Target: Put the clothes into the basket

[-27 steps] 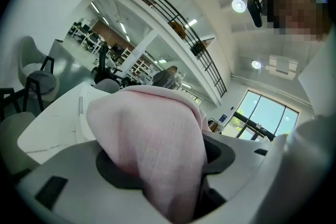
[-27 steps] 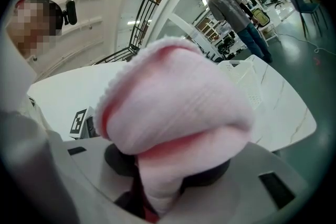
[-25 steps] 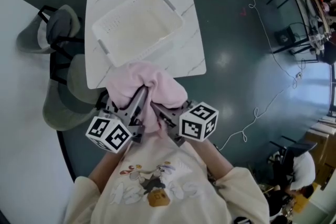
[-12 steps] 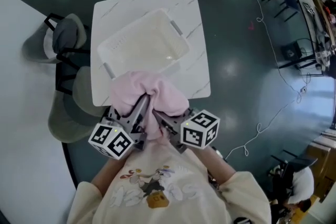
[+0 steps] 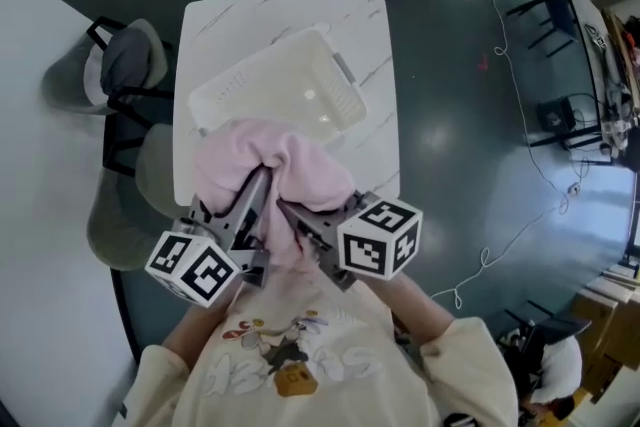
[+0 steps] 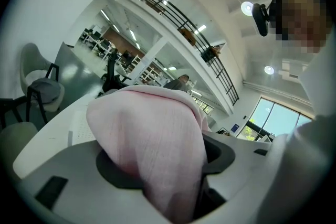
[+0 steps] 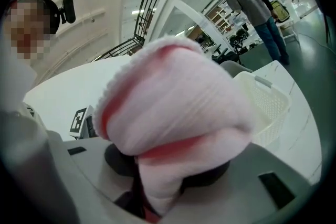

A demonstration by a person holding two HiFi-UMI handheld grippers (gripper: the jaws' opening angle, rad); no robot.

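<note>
Our left gripper (image 5: 252, 197) and right gripper (image 5: 296, 219) are each clamped on one soft pink knit garment (image 5: 300, 165), which is bunched between them. In the head view the bundle overlaps the near rim of the white slotted plastic basket (image 5: 300, 85) on the white marbled square table (image 5: 378, 140). Grey chairs (image 5: 120, 65) crowd the table's left edge. Dark open floor (image 5: 460, 115) lies to the right.

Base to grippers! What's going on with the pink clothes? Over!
Left gripper and right gripper both shut on the pink garment. Garment held up at the near edge of the table, short of the white basket. Basket looks empty, path clear.
</note>
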